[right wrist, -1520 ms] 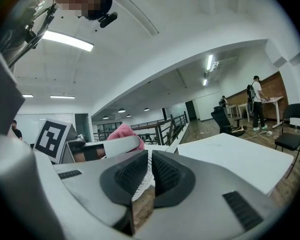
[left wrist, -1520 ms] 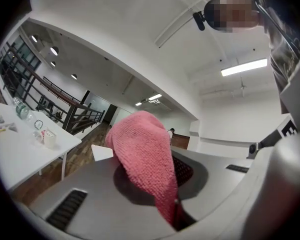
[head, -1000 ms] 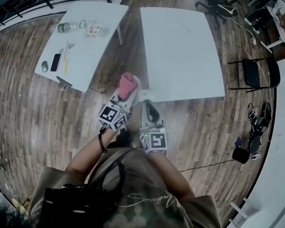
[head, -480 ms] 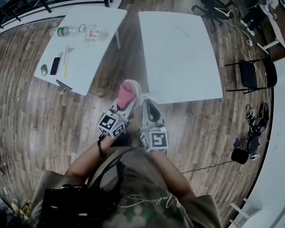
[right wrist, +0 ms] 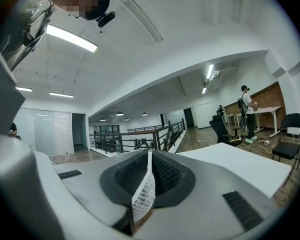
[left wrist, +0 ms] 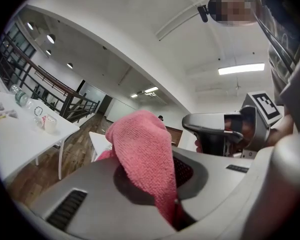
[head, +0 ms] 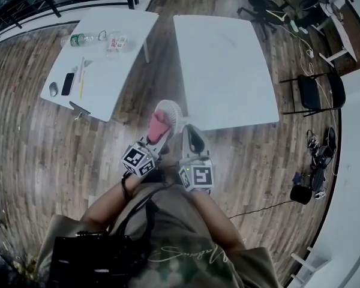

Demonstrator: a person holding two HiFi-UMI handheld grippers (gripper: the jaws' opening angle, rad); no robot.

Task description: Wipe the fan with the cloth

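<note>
Two tables: left table, right table. Two grippers: left gripper, right gripper. One cloth, pink. One fan, white. One bottle. One phone. Two chairs in plain sight: near chair, far chair.

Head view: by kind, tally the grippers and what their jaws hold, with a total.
grippers (left gripper, right gripper): 2
pink cloth: 1
white fan: 1
Total: 4

Left gripper level, fingers clamped on cloth; right gripper level, fingers pinching fan.
</note>
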